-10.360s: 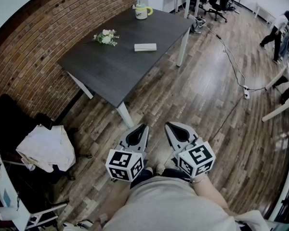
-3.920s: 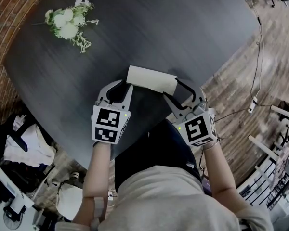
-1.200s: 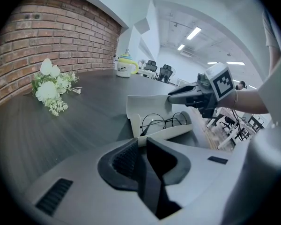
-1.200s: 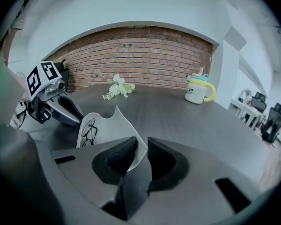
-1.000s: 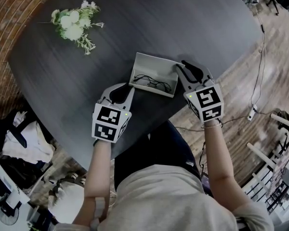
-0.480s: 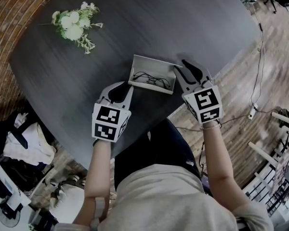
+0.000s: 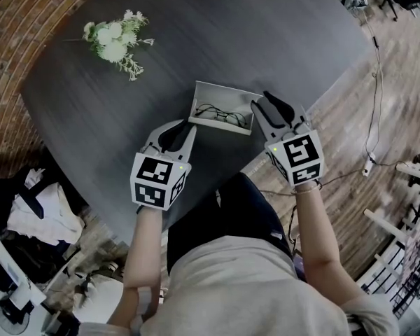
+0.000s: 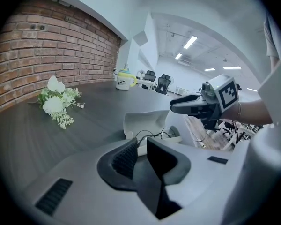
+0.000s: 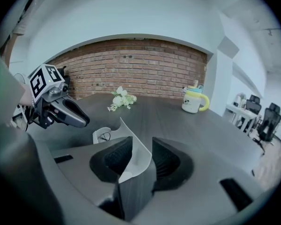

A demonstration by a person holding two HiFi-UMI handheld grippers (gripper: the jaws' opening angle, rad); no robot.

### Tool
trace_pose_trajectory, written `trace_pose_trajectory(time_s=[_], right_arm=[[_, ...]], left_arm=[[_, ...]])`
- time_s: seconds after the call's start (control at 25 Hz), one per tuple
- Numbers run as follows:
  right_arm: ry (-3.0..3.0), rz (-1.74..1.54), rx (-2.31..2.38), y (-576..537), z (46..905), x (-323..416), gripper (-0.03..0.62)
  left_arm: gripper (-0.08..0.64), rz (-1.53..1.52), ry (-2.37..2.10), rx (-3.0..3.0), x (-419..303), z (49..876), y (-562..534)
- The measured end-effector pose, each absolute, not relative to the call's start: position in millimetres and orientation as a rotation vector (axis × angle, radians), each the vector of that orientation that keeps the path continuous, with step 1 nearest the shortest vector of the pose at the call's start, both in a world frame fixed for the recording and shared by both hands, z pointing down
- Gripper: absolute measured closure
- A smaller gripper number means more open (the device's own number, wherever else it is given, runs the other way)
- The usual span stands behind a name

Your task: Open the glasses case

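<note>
Right gripper (image 7: 271,103): jaws just eased apart, lid (image 9: 131,139) edge loose between them.
Left gripper (image 7: 175,127): narrowly apart, empty.
Risk: the unheld lid may flop shut onto the glasses (image 7: 220,115).

Brick wall (image 7: 14,61), plank floor (image 7: 392,103) (worn wood), dark table (image 7: 266,40).

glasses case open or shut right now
Open: the glasses case has its lid raised, and the glasses lie visible inside.

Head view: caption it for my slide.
Open case on the table, glasses inside; right tongs just opening around its lid.
</note>
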State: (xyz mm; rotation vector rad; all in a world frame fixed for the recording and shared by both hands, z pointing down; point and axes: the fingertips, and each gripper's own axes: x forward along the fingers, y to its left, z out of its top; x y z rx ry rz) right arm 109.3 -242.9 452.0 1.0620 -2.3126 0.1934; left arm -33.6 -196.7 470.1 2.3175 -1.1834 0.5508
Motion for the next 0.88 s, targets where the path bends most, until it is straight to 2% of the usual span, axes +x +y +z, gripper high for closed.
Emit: trace_pose_trajectory(time_s=[0.2,0.32,0.48,0.76,0.88], right_arm=[[-2.380,0.210,1.120,-237,425,107,0.465],[-2.427,0.215,1.127,-229,410,102,0.503],[-2.467,0.214,1.144,-220,389,97,0.588],[-2.495,0.153,1.047,-198,373,81,0.588],[-2.537,0.226,1.044,-189,368,77,0.588]], left_arm=[[0.486,0.469,-1.212,2.345,-37,445,-197],[0.486,0.425,-1.225,2.373,-38,426,-198],[0.502,0.409,-1.217,2.412,-36,408,-198],[0.518,0.381,-1.291,2.465,-34,378,-198],[0.518,0.344,-1.303,2.467,-28,369,-194]])
